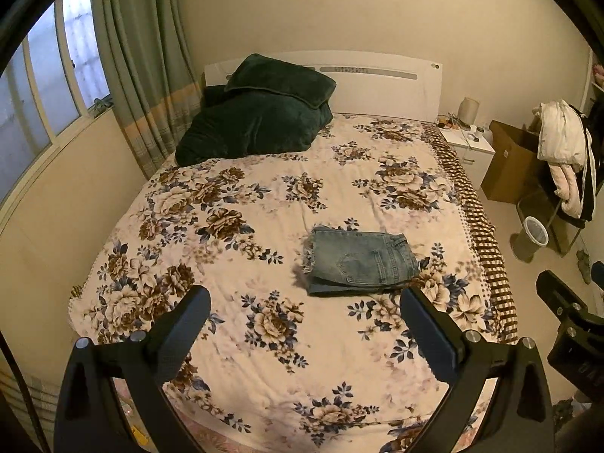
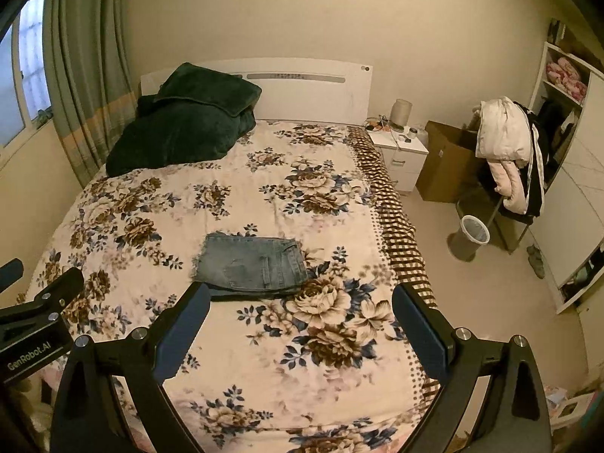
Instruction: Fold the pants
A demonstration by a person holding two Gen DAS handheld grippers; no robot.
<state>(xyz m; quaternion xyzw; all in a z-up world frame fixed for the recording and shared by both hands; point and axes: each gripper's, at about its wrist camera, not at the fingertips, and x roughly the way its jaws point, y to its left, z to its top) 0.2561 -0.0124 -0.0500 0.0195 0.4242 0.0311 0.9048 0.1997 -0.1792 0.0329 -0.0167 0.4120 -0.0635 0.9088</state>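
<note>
Denim pants (image 1: 362, 260) lie folded into a compact rectangle on the floral bed (image 1: 234, 226), frayed hem at 9 o'clock, waistband at 3 o'clock. Left gripper (image 1: 305, 324) hangs above the bed's near end, jaws wide, holding nothing. Right gripper (image 2: 302, 321) likewise wide and unloaded, pants just beyond its left finger. Dark green blanket (image 1: 256, 120) heaped at 11 o'clock by the headboard.
</note>
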